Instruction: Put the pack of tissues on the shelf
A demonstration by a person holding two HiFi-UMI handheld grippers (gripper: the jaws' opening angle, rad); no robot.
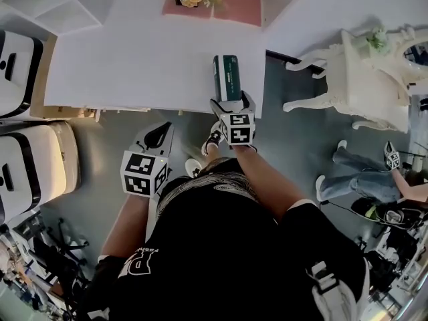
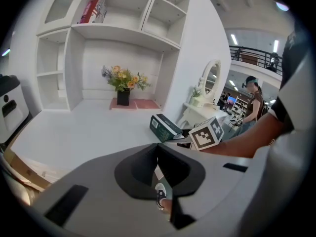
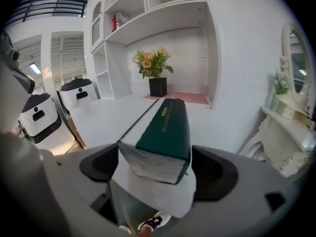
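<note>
Pack of tissues [image 1: 226, 77] lying at near right edge of counter [image 1: 134, 59]; right tongs [image 1: 233, 105] spread, straddling its near end, not pressing, probably lining up grasp for shelf [image 2: 123, 31]; left tongs [image 1: 159, 134] pressed together, hanging spare.

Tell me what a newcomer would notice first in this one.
A dark green pack of tissues sits at the near edge of the white table, between the open tongs of the right gripper. Behind it, yellow flowers in a dark vase stand under the white shelf, against the wall.
</note>
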